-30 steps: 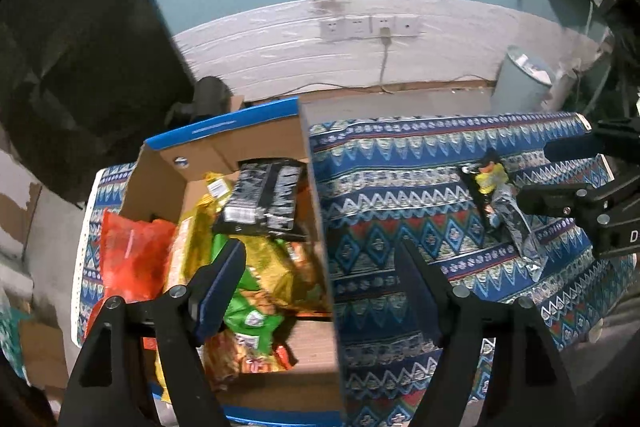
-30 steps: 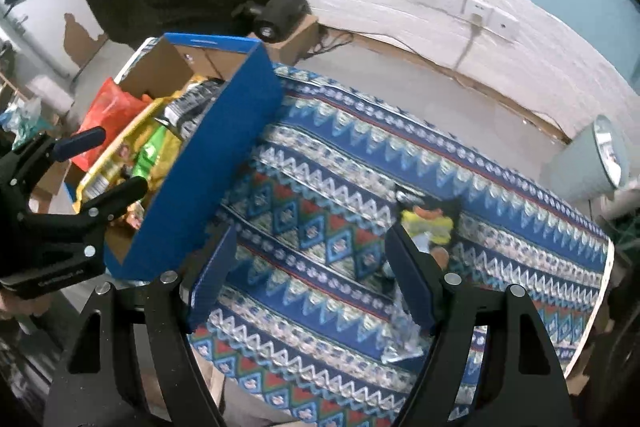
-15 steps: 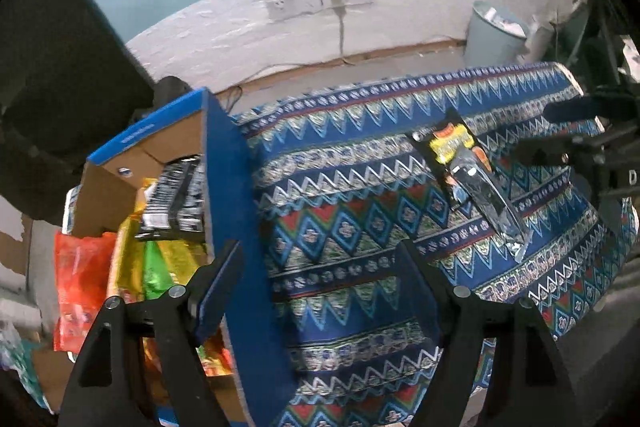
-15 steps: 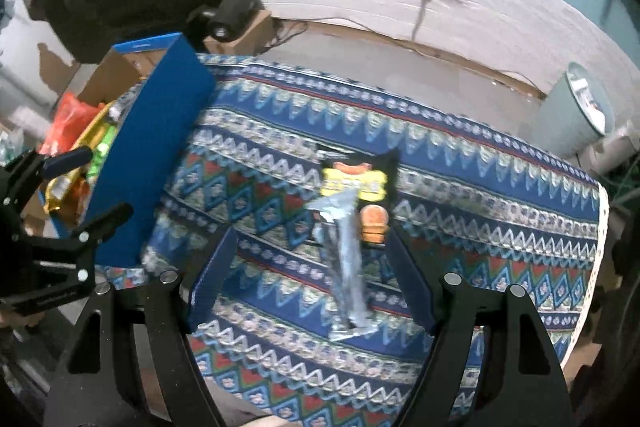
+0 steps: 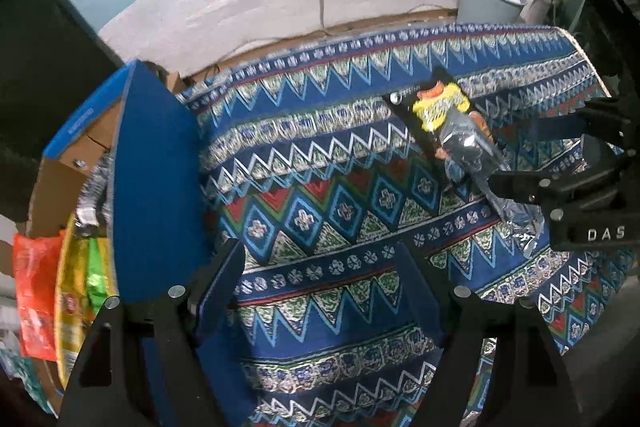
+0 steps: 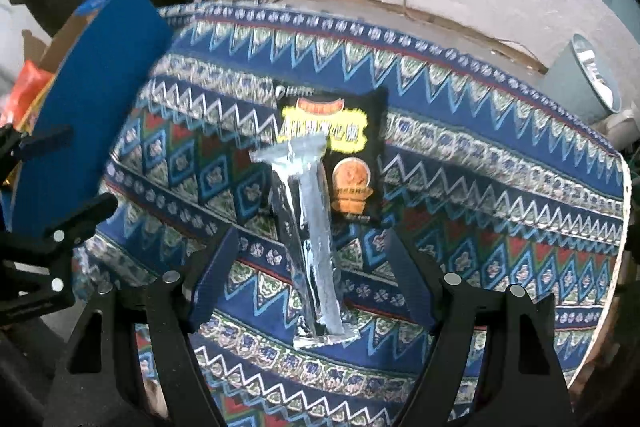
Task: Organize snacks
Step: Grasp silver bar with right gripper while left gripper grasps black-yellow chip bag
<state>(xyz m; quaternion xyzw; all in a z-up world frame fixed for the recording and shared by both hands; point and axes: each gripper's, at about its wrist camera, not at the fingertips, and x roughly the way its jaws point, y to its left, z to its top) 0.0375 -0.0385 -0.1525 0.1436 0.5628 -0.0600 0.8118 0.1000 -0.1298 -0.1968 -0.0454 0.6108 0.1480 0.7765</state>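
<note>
Both tools gaping over the patterned bench, nothing gripped.

Right tool wide open, straddling the near end of a silver foil packet lying partly across a black snack bag (yellow and orange print). Left tool equally open, empty, hovering beside the blue cardboard box holding yellow, green and orange snack packs.
</note>
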